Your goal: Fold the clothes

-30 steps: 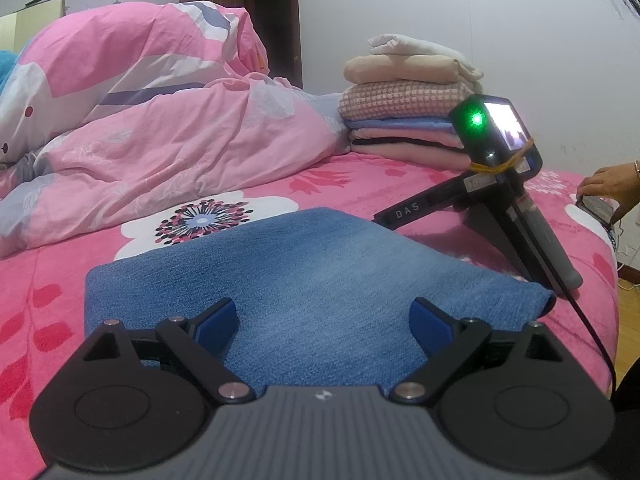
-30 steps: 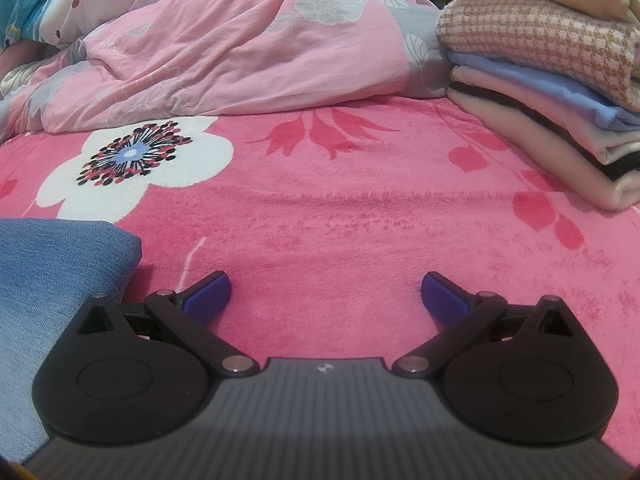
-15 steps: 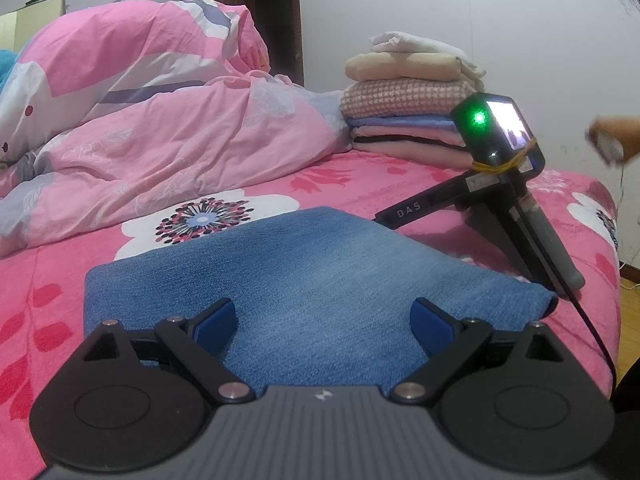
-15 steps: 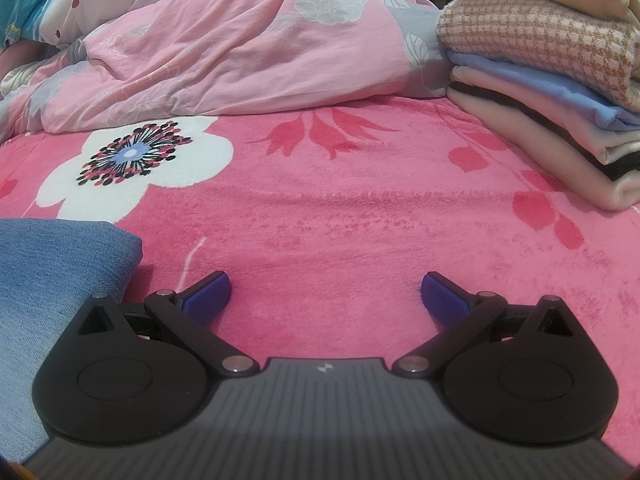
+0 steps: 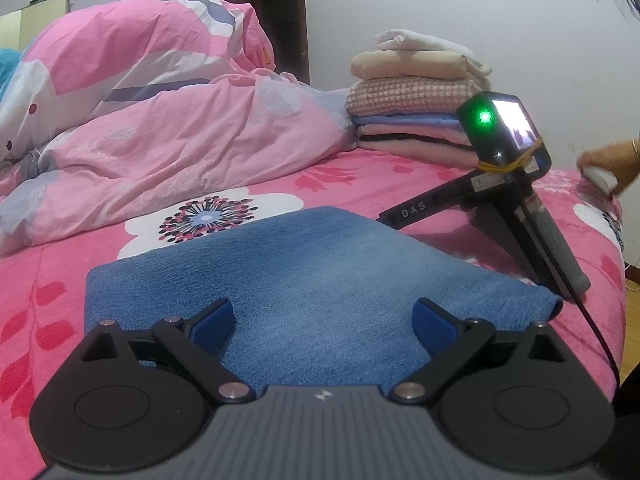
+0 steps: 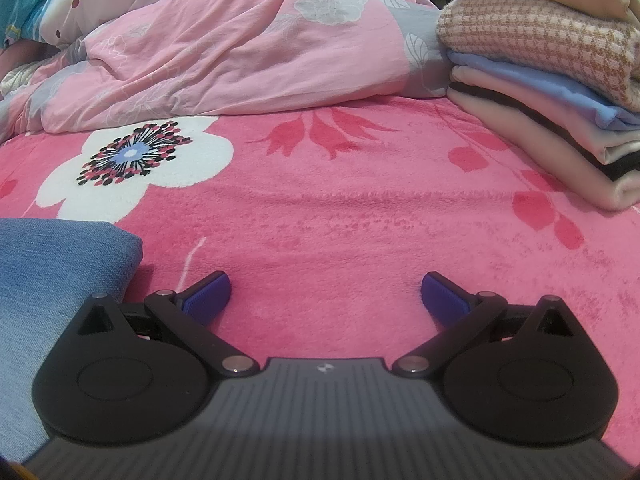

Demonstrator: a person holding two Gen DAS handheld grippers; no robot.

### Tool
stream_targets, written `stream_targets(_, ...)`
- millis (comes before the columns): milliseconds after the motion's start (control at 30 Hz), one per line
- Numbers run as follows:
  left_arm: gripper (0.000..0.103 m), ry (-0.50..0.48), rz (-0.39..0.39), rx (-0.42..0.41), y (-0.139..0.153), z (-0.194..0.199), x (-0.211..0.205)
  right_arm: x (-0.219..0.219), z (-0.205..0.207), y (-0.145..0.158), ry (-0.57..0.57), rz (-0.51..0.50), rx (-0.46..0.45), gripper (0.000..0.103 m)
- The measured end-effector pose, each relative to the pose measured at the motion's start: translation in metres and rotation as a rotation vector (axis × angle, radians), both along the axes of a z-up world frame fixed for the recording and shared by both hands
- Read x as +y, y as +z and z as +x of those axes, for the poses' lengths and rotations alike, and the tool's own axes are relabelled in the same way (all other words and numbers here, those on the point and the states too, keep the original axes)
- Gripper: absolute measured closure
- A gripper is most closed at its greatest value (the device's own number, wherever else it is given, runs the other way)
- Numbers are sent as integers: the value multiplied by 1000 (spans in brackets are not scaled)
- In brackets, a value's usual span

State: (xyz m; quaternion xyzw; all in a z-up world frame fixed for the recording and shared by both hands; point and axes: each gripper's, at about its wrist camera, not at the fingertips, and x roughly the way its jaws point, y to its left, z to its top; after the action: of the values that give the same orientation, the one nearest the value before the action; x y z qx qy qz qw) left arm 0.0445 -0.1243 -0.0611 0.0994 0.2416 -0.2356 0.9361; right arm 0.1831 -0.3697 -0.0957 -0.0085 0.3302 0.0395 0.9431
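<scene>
A folded blue denim garment (image 5: 316, 276) lies flat on the pink flowered bedspread (image 5: 360, 180). My left gripper (image 5: 324, 320) rests open at its near edge, blue pads spread over the denim with nothing between them. In the left wrist view the right gripper's body (image 5: 504, 152) stands on the bed beyond the denim's right end, its green light lit. My right gripper (image 6: 325, 294) is open over bare bedspread (image 6: 340, 208), and the denim's corner (image 6: 60, 264) shows at its left. A stack of folded clothes (image 5: 416, 108) (image 6: 552, 80) sits at the far right.
A rumpled pink duvet (image 5: 160, 132) (image 6: 224, 48) is heaped along the back of the bed. A person's hand (image 5: 608, 164) holding something small and white hovers at the bed's right edge. A black cable (image 5: 596, 328) trails off the right side toward the wooden floor.
Both grippers have stayed still. The person's hand at the right edge lifted off the bed, then came back down near the bed's edge.
</scene>
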Motion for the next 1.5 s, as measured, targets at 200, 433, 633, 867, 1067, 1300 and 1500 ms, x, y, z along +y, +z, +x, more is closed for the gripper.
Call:
stream_targets(200, 6, -1, -2, 0, -1, 0, 1, 0, 0, 0, 0, 0, 0, 1)
stream_targets(433, 6, -2, -2, 0, 0, 0, 1, 0, 0, 0, 0, 0, 0, 1)
stream_targets(633, 6, -3, -3, -1, -1, 1, 1, 0, 0, 0, 0, 0, 0, 1)
stream_targets(867, 6, -4, -4, 0, -1, 0, 2, 0, 0, 0, 0, 0, 0, 1)
stream_targets(1067, 6, 1, -5, 20, 1, 0, 2, 0, 0, 0, 1, 0, 1, 1)
stream_targets(1300, 6, 12, -10, 29, 2, 1, 2, 0, 0, 0, 1, 0, 2, 1)
stream_targets(1500, 6, 4, -29, 44, 4, 2, 7, 1, 1, 0, -4, -4, 0, 1)
